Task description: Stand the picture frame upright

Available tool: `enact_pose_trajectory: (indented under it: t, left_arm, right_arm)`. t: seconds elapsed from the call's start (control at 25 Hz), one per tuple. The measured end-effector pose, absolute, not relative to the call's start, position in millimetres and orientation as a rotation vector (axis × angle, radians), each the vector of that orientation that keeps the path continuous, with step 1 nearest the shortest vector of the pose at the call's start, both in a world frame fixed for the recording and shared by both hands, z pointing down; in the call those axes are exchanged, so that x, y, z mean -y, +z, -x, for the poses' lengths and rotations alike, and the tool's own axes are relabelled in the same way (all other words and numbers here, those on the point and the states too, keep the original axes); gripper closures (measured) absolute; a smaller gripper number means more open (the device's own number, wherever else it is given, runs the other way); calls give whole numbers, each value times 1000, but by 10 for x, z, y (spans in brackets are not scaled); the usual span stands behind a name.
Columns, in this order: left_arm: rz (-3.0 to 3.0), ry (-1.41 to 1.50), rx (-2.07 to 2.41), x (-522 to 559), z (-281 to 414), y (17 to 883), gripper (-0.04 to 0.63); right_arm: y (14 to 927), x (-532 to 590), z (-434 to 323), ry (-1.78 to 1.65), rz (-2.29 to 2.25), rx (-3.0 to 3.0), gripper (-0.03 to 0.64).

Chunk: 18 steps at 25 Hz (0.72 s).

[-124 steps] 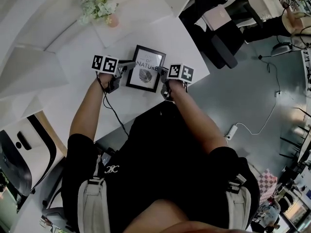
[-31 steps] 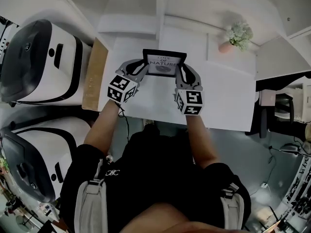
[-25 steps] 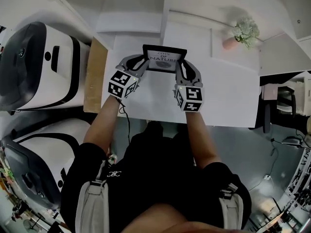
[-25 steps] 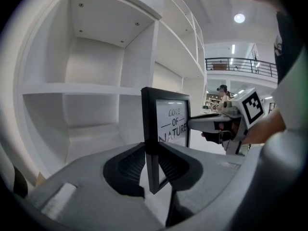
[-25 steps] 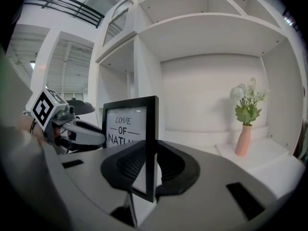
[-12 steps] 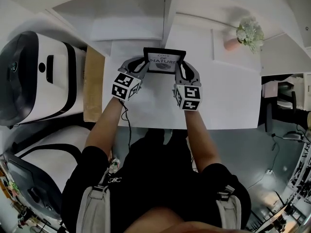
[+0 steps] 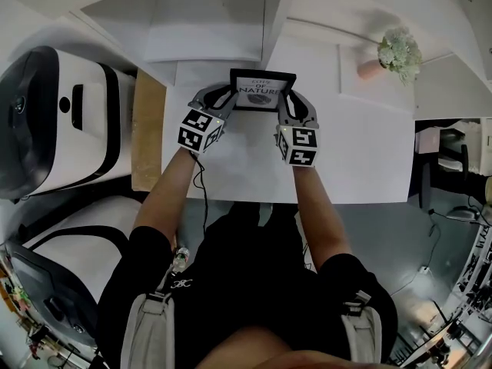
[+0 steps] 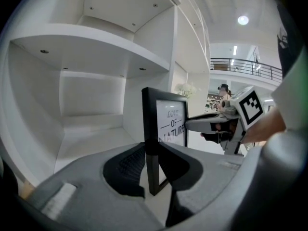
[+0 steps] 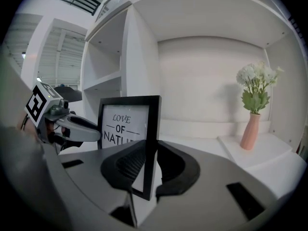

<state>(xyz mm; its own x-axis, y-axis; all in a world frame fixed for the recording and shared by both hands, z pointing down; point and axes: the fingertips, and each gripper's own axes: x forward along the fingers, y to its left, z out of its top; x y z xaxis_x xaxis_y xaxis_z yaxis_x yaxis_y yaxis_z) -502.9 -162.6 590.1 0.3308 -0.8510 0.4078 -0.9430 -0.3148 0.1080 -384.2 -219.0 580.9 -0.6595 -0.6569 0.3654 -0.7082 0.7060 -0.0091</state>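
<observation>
A black picture frame [image 7: 263,91] with a "Love of Nature" print stands upright on the white shelf surface [image 7: 246,160], its print facing me. My left gripper [image 7: 225,95] is shut on its left edge, and in the left gripper view the frame's edge [image 8: 150,129] sits between the left gripper's [image 8: 152,159] two pads. My right gripper [image 7: 290,98] is shut on the right edge. The right gripper view shows that edge [image 9: 151,129] squeezed between the right gripper's [image 9: 147,166] pads. The frame's bottom edge rests on or just above the surface.
A pink vase with white flowers [image 7: 397,53] stands at the right, also seen in the right gripper view [image 9: 253,114]. Shelf compartments and a vertical divider [image 7: 274,6] rise behind the frame. White machines [image 7: 54,114] and a wooden panel [image 7: 147,129] lie to the left.
Five seconds ago the frame lay flat between the grippers on another table. Over the last second it stays upright in both grips, shifted slightly toward the shelf's back.
</observation>
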Motion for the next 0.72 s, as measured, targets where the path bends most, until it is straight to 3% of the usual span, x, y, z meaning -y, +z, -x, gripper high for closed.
enact_pose_trajectory:
  t: [0.52, 0.64, 0.72]
  left_arm:
    - [-2234, 421, 1658, 1638, 5031, 5914, 495]
    - [-2197, 422, 1735, 1643, 5099, 5824, 411]
    - [-2200, 406, 1775, 1605, 5112, 5686, 402]
  right_arm:
    - [5821, 2179, 3844, 134, -1096, 2531, 535]
    - [5729, 2207, 3833, 149, -1109, 2560, 489]
    - [5596, 2188, 3802, 155, -1121, 2599, 480]
